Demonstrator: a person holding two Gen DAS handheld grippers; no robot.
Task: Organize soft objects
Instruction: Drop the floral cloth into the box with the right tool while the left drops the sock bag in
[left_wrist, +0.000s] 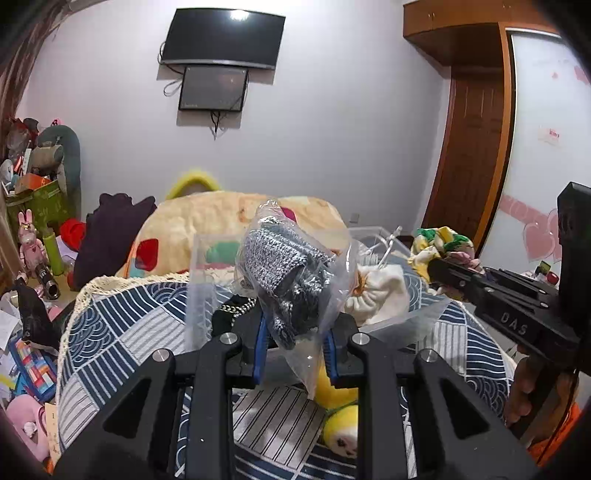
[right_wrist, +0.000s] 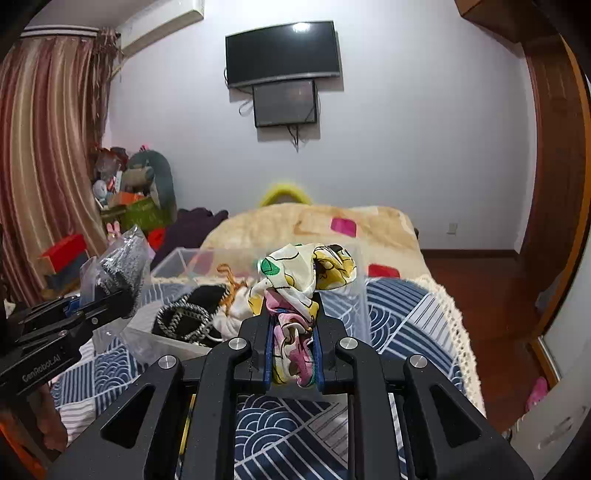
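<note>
We have two soft loads in hand above the bed (right_wrist: 406, 306), both held over the near side of the clear plastic bin (right_wrist: 364, 295).

The left gripper (left_wrist: 295, 347) carries a grey knitted piece sealed in a clear plastic bag (left_wrist: 291, 266). We judge it light and limp, but the film is slick, so the knit could slide inside the bag, or the bag could slip through the pads. Its jaws are closed partway, pinching the bag's lower end with part of the knit between them; most of the bundle stands above the fingertips, toward twelve o'clock in the left wrist view. A hold on the thick knitted part looks safer to us than one on loose film alone.

The right gripper (right_wrist: 293, 354) has a patterned silk-like scarf (right_wrist: 306, 280), cream with yellow, green and pink. It should weigh next to nothing, crush freely, and drape or snag on anything it brushes. Its jaws are nearly closed on the bunched middle, with folds spilling over the tips at twelve o'clock and a tail hanging below, between the fingers.

In the bin, at about ten o'clock from the scarf in the right wrist view, lie a black item with a chain strap (right_wrist: 192, 317) and a white cloth (left_wrist: 380, 291). Yellow plush toys (left_wrist: 341, 417) rest on the bed under the left gripper.
</note>
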